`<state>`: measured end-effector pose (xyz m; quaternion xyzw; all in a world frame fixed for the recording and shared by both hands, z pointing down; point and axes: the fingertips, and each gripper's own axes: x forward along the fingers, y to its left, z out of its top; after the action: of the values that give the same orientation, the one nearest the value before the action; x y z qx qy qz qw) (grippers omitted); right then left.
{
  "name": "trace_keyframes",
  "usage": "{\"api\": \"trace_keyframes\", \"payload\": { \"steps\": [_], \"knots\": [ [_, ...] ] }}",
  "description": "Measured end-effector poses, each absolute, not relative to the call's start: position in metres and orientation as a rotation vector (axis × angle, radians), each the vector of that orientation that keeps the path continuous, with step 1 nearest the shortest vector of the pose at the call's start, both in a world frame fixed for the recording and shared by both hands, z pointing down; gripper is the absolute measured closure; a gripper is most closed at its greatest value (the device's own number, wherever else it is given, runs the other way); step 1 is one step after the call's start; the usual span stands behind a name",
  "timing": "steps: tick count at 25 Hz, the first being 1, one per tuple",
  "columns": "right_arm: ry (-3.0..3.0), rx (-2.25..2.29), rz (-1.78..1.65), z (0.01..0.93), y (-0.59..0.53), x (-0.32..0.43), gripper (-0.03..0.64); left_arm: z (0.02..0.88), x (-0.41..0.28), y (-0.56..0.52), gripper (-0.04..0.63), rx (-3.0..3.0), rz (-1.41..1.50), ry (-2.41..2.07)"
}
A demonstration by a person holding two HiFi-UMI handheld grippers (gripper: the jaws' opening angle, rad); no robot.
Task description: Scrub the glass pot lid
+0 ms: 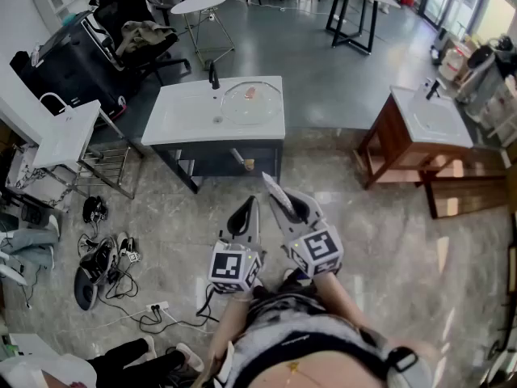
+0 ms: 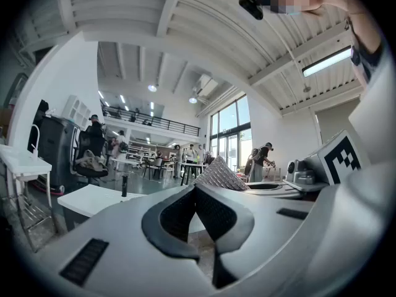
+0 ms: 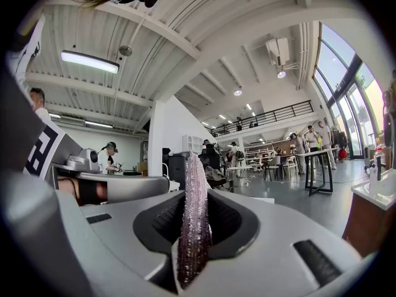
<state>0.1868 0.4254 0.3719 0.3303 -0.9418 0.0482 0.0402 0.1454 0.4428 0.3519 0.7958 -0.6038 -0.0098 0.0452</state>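
Note:
The glass pot lid lies in the basin of a white sink counter ahead of me, well beyond both grippers. My right gripper is shut on a silvery scrub pad, which stands on edge between its jaws as a purplish glittering strip. My left gripper is held beside it at waist height, shut with nothing in it. In the left gripper view the scrub pad shows just past the closed jaws. Both grippers point roughly level toward the counter.
A black faucet stands at the counter's back edge. A second sink on a wooden stand is at the right. Shoes and cables litter the floor at left, near a white rack. Tables and chairs stand further back.

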Motion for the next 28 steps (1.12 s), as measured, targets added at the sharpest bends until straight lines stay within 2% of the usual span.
{"api": "trace_keyframes", "payload": {
  "steps": [16, 28],
  "knots": [
    [-2.987, 0.925, 0.106, 0.369, 0.411, 0.229, 0.534, 0.356, 0.18, 0.446, 0.601, 2.365, -0.053, -1.931],
    [-2.952, 0.993, 0.161, 0.383, 0.382, 0.2, 0.534, 0.36, 0.142, 0.412, 0.601, 2.35, -0.137, -1.894]
  ]
}}
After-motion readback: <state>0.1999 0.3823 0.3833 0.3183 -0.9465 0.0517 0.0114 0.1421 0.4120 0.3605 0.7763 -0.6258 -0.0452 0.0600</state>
